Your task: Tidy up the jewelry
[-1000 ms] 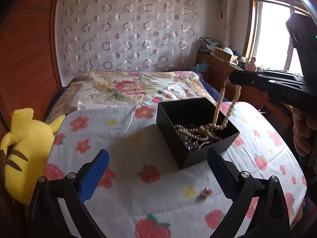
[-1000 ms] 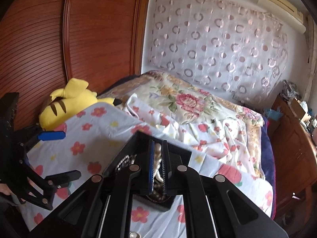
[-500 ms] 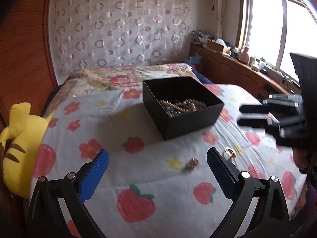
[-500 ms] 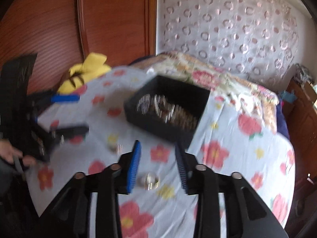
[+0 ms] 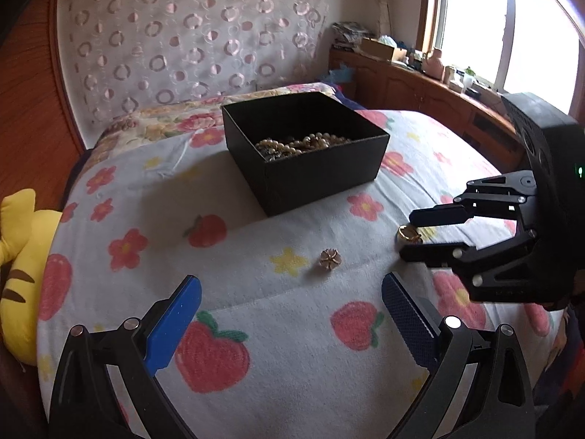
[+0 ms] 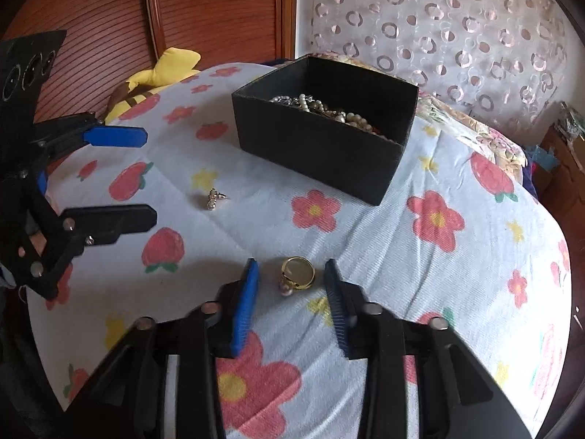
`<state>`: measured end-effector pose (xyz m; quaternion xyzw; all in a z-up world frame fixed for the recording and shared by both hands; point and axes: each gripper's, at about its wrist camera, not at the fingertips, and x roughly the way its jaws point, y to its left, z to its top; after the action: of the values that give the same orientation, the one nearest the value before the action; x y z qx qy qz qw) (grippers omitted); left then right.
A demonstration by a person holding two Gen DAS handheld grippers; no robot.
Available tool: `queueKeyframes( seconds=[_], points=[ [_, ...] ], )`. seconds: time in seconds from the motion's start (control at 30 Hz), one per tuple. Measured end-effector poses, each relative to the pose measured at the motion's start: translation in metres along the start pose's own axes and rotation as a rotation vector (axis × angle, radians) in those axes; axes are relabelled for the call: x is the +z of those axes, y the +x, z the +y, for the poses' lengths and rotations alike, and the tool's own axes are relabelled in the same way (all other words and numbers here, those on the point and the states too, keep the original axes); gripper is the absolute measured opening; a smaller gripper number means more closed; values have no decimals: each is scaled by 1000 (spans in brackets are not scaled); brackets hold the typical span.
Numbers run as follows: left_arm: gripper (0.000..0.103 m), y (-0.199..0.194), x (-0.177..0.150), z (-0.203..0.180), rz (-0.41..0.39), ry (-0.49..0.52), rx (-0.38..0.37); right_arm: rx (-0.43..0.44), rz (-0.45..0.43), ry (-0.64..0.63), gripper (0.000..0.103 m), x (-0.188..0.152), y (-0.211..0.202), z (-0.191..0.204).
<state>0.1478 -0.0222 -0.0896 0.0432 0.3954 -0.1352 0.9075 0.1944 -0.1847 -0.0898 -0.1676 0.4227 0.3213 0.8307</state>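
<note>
A black box (image 5: 310, 179) (image 6: 318, 153) stands on the flowered bedspread with pearl necklaces (image 5: 303, 144) (image 6: 329, 109) piled inside. A gold ring (image 6: 298, 274) (image 5: 409, 234) lies on the cloth between the fingers of my right gripper (image 6: 290, 267) (image 5: 407, 235). The jaws are closing and a gap still shows on each side of the ring. A small gold flower earring (image 5: 330, 258) (image 6: 214, 197) lies just ahead of my left gripper (image 5: 289, 285) (image 6: 146, 175), which is wide open with nothing between its fingers.
A yellow plush toy (image 5: 18, 263) (image 6: 161, 73) lies at the bed's left edge against the wooden panelling. A wooden cabinet (image 5: 420, 73) with clutter on top runs under the window at the right. The bedspread (image 5: 226, 219) falls away at its rounded front edge.
The pearl necklace that hung from my right gripper over the box now lies in the box. The right gripper has dropped to the ring, and the left gripper has sunk toward the earring.
</note>
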Motion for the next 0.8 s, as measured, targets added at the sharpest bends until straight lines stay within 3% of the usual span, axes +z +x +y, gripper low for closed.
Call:
queueKeyframes(
  seconds=[0.27,0.33,0.57,0.7,0.8],
  points=[
    [94,6,6,-8,21,34,-29,-17,-19,-1,21,-4,-13,-8],
    [79,11,8,-9,37,42,-48,-22,-38,14,21,-3,-20,-15],
    [41,32,13,-15,90,62,-49,-31,-80,45,21,-1,-38,-30],
    [15,33,12,-16,84,78,-48,-29,-93,50,21,1,-42,-33],
    [13,34,13,-17,84,84,-67,-25,-102,56,21,3,-42,-34]
  ],
)
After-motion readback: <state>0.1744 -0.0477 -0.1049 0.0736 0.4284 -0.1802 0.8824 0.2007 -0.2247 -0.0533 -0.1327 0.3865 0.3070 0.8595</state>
